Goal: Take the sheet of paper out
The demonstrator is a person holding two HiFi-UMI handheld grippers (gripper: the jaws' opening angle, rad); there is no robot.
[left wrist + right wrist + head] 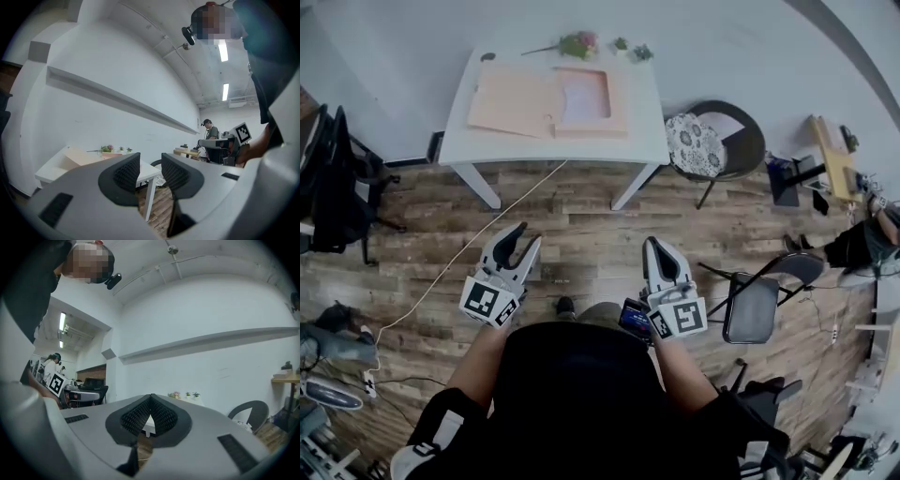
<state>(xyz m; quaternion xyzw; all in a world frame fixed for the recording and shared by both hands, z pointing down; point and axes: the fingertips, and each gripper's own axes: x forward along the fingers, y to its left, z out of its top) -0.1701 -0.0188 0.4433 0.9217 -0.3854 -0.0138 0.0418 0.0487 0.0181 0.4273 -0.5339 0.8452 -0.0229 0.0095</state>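
Closest to the camera is the person's dark shirt (572, 394). Just past it are the two tongs, held low over the wood floor (581, 225). The sheet of paper (584, 97) is far away from them. It lies flat in the right half of an open pink folder (511, 101) on the white table (487, 148) by the far wall. The folder's long side runs left to right. The sheet is straight ahead, about in the middle between the two tongs, so I think neither one is much nearer. Both are well apart from the table, so the person must go forward before any reach. The left tongs (525, 236) are spread, with nothing between them. The right tongs (654, 246) are pressed together and pinch nothing. Past the folder, at the far edge of the table, are some flowers (578, 42). A round chair (717, 141) stands just right of the table.
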